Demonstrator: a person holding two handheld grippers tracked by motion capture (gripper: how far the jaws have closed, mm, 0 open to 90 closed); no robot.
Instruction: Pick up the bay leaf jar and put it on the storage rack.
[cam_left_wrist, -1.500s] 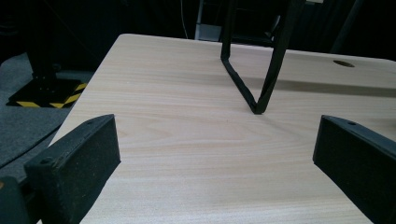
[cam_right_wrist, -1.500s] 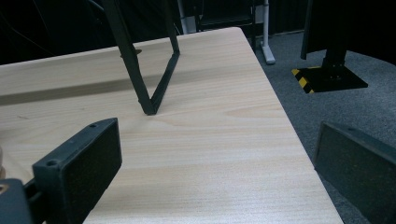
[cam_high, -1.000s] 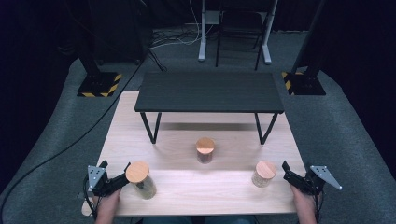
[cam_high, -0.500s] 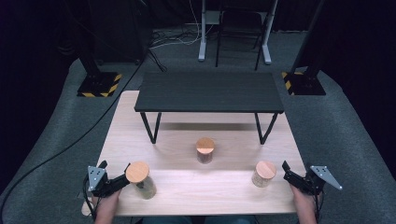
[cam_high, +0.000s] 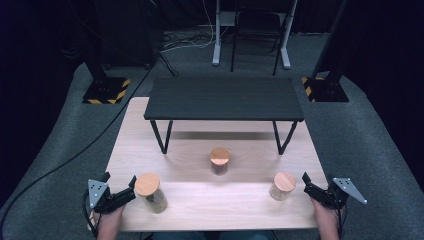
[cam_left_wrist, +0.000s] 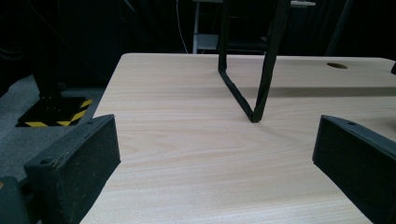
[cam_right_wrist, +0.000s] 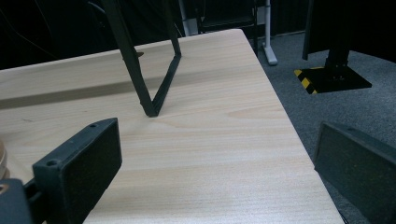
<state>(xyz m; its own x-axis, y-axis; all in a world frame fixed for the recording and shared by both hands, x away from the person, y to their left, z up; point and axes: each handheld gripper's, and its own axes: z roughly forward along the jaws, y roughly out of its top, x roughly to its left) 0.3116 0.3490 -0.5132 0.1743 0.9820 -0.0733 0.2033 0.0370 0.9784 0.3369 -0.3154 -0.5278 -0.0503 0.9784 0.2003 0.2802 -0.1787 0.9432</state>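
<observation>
Both the left tool (cam_high: 120, 192) and the right tool (cam_high: 311, 185) were held spread wide, with nothing gripped. A cork-lidded jar (cam_high: 151, 192) was seen just beside the left tool, another jar (cam_high: 282, 186) near the right tool; their contents could not be made out.

Both grippers low at near edge, L gripper (cam_high: 120, 193) & R gripper (cam_high: 311, 186), jaws wide apart, nothing between.

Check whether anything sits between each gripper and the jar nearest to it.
Nothing visible does. The left gripper sits beside the left jar and the right gripper beside the right jar, bare table between. Both sets of jaws stand open.
</observation>
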